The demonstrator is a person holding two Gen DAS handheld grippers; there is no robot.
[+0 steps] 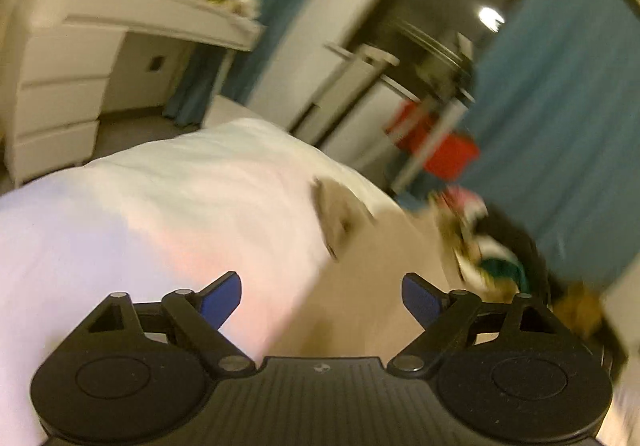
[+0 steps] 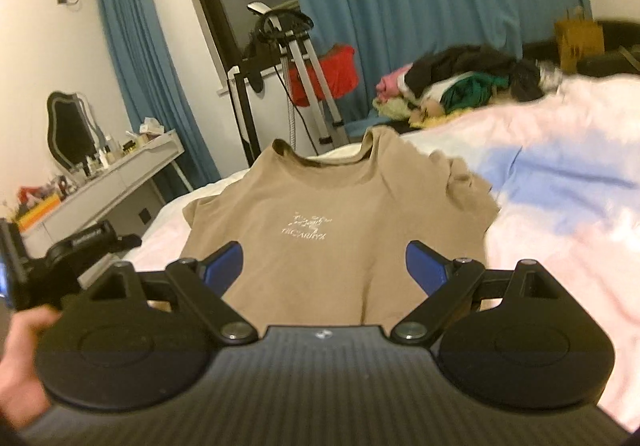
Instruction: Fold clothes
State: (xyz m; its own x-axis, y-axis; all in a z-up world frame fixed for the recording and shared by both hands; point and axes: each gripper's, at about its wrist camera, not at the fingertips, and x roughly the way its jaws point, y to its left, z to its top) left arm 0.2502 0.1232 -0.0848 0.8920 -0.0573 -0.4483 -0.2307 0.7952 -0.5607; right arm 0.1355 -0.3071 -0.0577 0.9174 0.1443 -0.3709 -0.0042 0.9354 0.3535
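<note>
Now, right gripper (image 2: 324,266) wide apart, clutching nothing, poised low over the hem end of the tan T-shirt (image 2: 320,214). Spread flat, front side up, pale print showing, neck hole at the far end, on the pink and blue bedspread (image 2: 560,206). Left gripper (image 1: 322,300) likewise released, over the same bedspread, badly blurred. Further back, heaped clothes (image 2: 460,86) on the bed's far side, blue curtains (image 2: 400,6) behind.

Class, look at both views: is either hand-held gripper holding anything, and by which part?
Nothing is held. The left hand-held gripper and right hand-held gripper are open over the tan T-shirt.
</note>
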